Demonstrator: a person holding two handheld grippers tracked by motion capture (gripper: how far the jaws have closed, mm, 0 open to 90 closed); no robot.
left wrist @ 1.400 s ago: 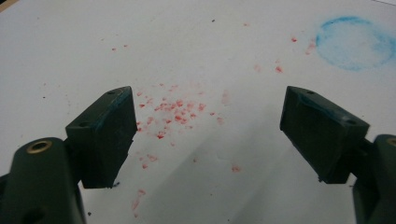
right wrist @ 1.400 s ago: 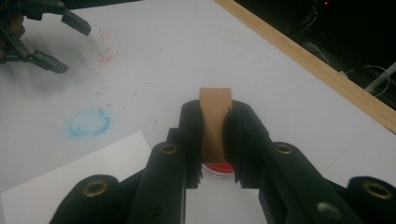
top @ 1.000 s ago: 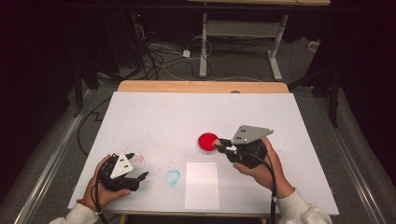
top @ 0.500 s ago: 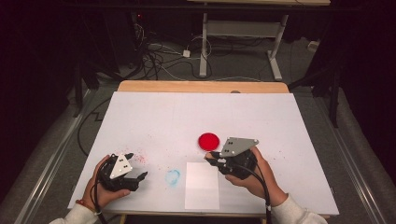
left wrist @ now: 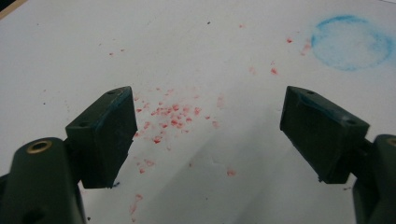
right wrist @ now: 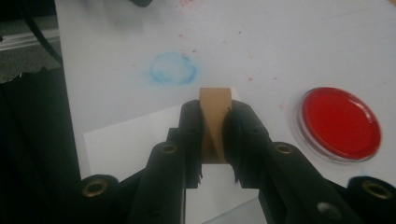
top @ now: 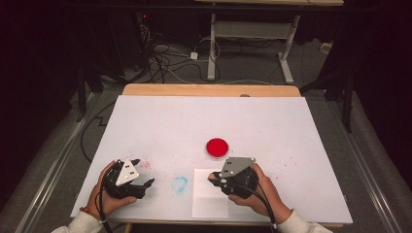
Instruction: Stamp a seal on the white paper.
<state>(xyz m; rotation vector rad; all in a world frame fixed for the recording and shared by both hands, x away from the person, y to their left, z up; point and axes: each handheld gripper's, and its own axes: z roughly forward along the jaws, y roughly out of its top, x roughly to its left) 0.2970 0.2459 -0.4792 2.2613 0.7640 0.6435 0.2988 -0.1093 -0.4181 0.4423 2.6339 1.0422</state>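
My right gripper [right wrist: 215,109] [top: 215,177] is shut on a small tan block [right wrist: 215,119], held over the far end of a white paper sheet [top: 210,201] [right wrist: 126,144] near the table's front edge. A round red dish [top: 217,147] [right wrist: 339,122] lies just beyond and to the right of it. My left gripper [top: 144,172] [left wrist: 210,128] rests open at the front left, jaws wide apart over a scatter of red specks [left wrist: 168,116], with nothing between them. A pale blue ring smudge [top: 179,184] [left wrist: 351,42] [right wrist: 173,69] marks the table between the two grippers.
The white tabletop [top: 194,121] ends in a wooden strip [top: 209,90] at the far edge. Cables [top: 170,53] and a desk frame [top: 252,34] stand on the dark floor beyond. A metal rail [top: 53,165] runs along the left side.
My right gripper has moved from beside the red dish toward me and left, now over the paper sheet with the tan block. The left gripper has stayed put.
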